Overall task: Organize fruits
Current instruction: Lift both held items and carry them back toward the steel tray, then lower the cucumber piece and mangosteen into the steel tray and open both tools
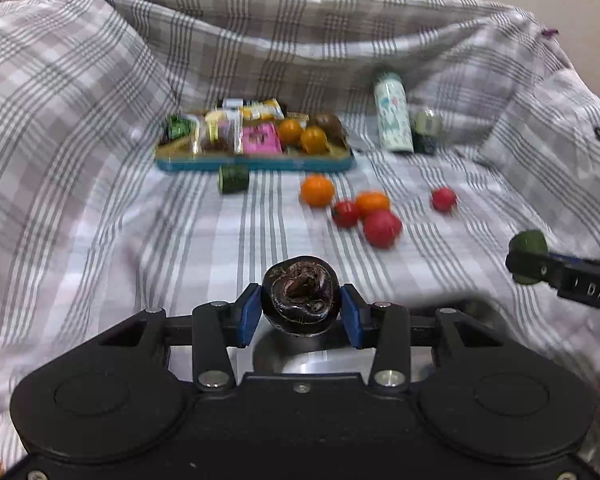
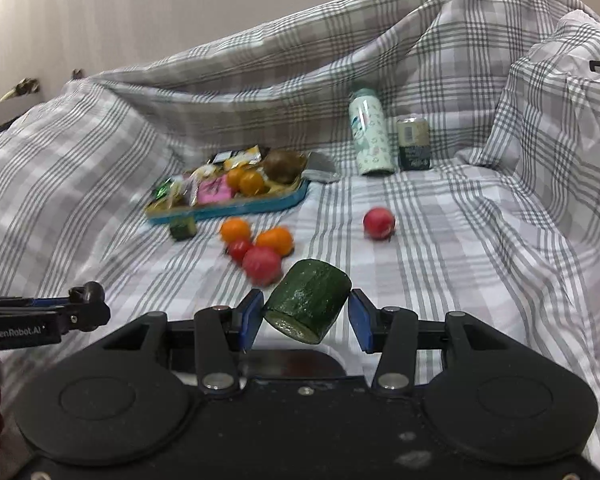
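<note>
We grip a dark wrinkled round fruit [image 1: 300, 300] left, a stiff, slick green cucumber chunk [image 2: 307, 306] right; jaws clenched mid-body.

Dark wrinkled fruit [image 1: 299, 295] and tilted green cucumber chunk [image 2: 308, 306] aloft; 5 red and orange fruits [image 2: 260, 250] on cloth.

1. A tray [image 1: 256, 164] lies at the back of the cloth [image 1: 100, 200]; packets [image 1: 236, 128] fill its left part, fruits [image 1: 302, 134] its right.
2. A cucumber piece [image 1: 233, 179] lies just before the tray's front edge.
3. A cluster of tomatoes [image 1: 356, 210] lies before the tray, to the right; one tomato [image 1: 444, 199] sits apart, further right.
4. A bottle [image 1: 393, 117] stands right of the tray, a can [image 1: 427, 130] just beside it on its right.
</note>
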A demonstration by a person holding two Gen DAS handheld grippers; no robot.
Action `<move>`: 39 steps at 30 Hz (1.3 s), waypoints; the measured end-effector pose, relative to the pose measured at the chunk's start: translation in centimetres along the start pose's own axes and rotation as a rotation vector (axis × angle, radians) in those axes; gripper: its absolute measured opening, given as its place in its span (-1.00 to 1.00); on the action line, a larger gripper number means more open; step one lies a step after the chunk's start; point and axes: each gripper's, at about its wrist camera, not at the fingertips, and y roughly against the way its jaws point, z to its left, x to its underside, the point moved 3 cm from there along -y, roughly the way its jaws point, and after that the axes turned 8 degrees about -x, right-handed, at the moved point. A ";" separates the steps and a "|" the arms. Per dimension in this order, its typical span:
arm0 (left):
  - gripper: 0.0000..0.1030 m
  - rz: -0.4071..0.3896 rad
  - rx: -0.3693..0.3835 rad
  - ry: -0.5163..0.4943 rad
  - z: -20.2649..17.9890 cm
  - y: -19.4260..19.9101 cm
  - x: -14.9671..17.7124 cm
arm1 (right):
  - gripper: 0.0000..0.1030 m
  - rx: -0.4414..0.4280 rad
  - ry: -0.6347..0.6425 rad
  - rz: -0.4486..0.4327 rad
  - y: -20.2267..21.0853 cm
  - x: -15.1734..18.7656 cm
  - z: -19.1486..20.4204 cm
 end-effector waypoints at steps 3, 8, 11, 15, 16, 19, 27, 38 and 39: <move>-0.02 0.012 0.000 -0.016 -0.3 1.0 1.1 | -0.05 -0.012 0.025 0.026 1.4 1.3 0.4; -0.02 0.034 0.006 -0.032 -1.0 2.0 2.4 | -0.05 -0.036 0.034 0.068 2.9 3.1 0.7; -0.02 0.093 0.024 -0.002 -0.8 2.0 3.7 | -0.05 -0.071 0.029 0.098 3.4 4.1 1.0; -0.02 0.119 0.014 -0.005 -1.0 2.0 4.9 | -0.05 -0.096 0.095 0.125 3.0 5.4 1.9; -0.02 0.112 0.009 -0.012 -1.1 2.1 4.9 | -0.05 -0.101 0.115 0.129 2.9 5.6 2.1; -0.02 0.108 0.031 -0.010 -1.3 2.0 5.0 | -0.05 -0.127 0.155 0.151 2.5 6.1 2.8; -0.02 0.130 0.034 0.011 -1.1 1.6 5.1 | -0.05 -0.156 0.178 0.169 2.5 6.5 3.1; -0.01 0.129 0.022 -0.007 -1.3 1.8 5.1 | -0.03 -0.186 0.201 0.184 2.6 6.7 3.5; -0.01 0.129 0.022 -0.008 -1.4 1.8 5.0 | -0.02 -0.186 0.203 0.186 2.6 6.7 3.6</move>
